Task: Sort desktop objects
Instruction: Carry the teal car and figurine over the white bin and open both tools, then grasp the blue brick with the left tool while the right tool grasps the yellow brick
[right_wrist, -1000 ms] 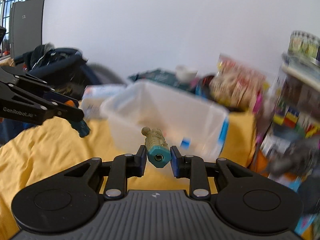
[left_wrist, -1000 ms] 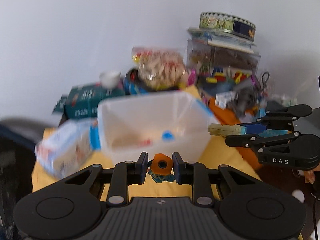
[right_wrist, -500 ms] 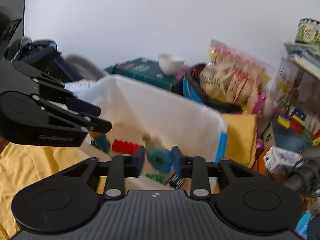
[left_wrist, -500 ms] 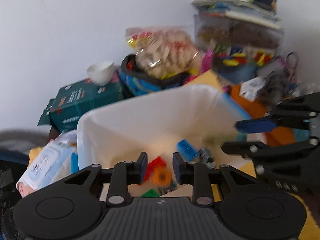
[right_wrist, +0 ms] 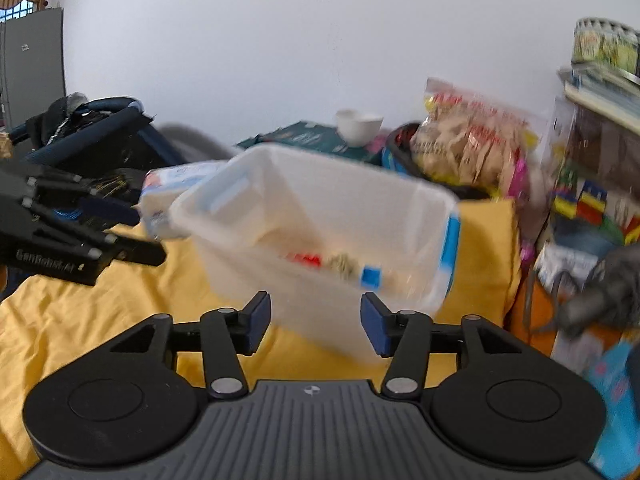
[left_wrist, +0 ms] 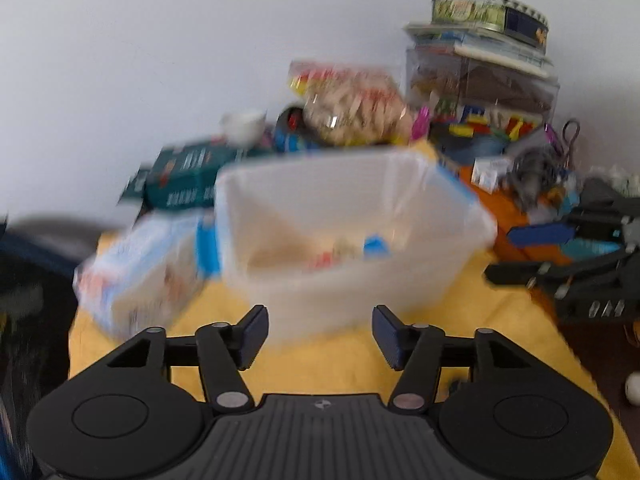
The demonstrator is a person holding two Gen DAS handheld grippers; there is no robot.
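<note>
A translucent white plastic bin [left_wrist: 344, 280] stands on the yellow cloth [left_wrist: 360, 364]; it also shows in the right wrist view [right_wrist: 320, 312]. Small toys lie in it, among them a red piece [right_wrist: 306, 259], a tan figure [right_wrist: 342, 264] and a blue piece [left_wrist: 376, 245]. My left gripper [left_wrist: 320, 338] is open and empty, just short of the bin's near wall. My right gripper [right_wrist: 316, 326] is open and empty, also in front of the bin. Each gripper shows in the other's view, the right one [left_wrist: 568, 256] and the left one [right_wrist: 116, 228]. Both views are blurred.
A wipes pack [left_wrist: 140, 272] lies left of the bin. Behind it are a green box [left_wrist: 188, 180], a white bowl [right_wrist: 358, 126] and a snack bag [left_wrist: 352, 106]. Stacked clear boxes with a tin [left_wrist: 488, 12] stand at the right, with cables [left_wrist: 536, 168].
Both grippers carried their toys over the bin, opened and dropped them in. Both have since drawn back and lowered to in front of the bin, jaws wide.
</note>
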